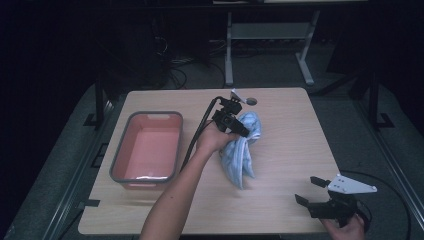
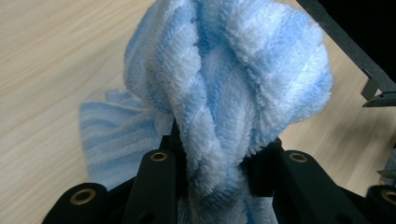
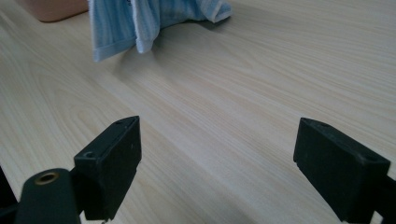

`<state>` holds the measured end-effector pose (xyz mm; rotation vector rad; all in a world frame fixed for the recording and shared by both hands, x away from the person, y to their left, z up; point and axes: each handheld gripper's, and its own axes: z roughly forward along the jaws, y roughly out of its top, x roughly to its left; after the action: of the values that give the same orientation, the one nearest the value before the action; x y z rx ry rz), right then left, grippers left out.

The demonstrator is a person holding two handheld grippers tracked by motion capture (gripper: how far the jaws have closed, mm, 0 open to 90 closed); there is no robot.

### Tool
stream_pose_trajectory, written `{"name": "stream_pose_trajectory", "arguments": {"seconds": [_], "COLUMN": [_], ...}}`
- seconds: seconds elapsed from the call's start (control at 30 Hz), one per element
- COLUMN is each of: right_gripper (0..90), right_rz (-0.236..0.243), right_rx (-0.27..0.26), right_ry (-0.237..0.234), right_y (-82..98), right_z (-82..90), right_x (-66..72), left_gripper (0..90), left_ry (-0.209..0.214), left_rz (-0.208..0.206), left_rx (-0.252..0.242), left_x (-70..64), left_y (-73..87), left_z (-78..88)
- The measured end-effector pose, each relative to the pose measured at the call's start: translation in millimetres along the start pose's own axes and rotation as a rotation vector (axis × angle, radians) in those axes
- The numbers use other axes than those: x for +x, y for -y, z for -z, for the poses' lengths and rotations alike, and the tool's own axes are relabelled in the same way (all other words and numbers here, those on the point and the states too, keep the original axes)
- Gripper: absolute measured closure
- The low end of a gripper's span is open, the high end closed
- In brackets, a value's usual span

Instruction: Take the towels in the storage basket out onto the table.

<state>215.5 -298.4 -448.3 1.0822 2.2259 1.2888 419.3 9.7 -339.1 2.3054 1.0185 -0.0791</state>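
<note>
Your left tool (image 1: 239, 129) clamps the towel (image 1: 243, 150), which trails toward frame bottom; the tub (image 1: 148, 147) sits left; your right tool (image 1: 312, 192) gapes wide, lower right.

The towel (image 1: 245, 145) is a light blue terry cloth with paler white stripes running along it, its pile thick and fluffy. It is bunched and twisted into a loose rope, not spread flat. In the left gripper view a gathered fold of it (image 2: 224, 93) swells into a rounded, puffy bulge, with a flat striped flap spreading to one side over the table (image 1: 290, 165). In the high view it sits near the middle of the table, somewhat closer to the far edge, its upper part gathered and its lower end trailing down toward the near edge. Its hanging hem (image 3: 140, 28) touches the wood.
</note>
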Motion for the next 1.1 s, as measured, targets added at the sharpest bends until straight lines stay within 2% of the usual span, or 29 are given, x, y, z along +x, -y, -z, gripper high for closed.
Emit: {"name": "stream_pose_trajectory", "arguments": {"seconds": [0.17,0.23,0.53,0.63,0.7,0.83,1.1], "right_gripper": [14.6,14.6,14.6,14.6,14.6,14.6,14.6], "right_rz": [0.002,-0.001,-0.011,-0.011,-0.008,-0.009,-0.001], "right_rx": [-0.003,-0.001,0.006,0.006,0.009,0.014,0.021], "right_ry": [0.004,0.004,0.014,0.016,0.015,0.016,0.012], "right_y": [0.6,0.5,1.4,2.0,2.0,1.3,0.7], "right_z": [-0.3,-0.5,0.4,0.5,0.1,-0.1,-1.9], "right_x": [-1.2,-1.3,-6.8,-7.5,-7.8,-6.6,-5.1], "left_gripper": [68.2,68.2,67.8,67.3,67.0,65.7,64.8], "left_ry": [0.000,-0.001,0.001,-0.009,-0.004,-0.023,-0.025], "left_rz": [-0.007,0.006,0.011,-0.007,0.006,-0.005,-0.004], "left_rx": [0.016,0.007,0.021,0.042,0.042,0.076,0.077], "left_x": [0.0,-2.1,-1.7,-1.6,-2.4,-3.2,-2.6], "left_y": [1.6,2.9,9.2,11.1,13.3,18.5,21.4], "left_z": [-9.6,-16.5,-36.5,-42.5,-47.8,-58.2,-63.6]}}
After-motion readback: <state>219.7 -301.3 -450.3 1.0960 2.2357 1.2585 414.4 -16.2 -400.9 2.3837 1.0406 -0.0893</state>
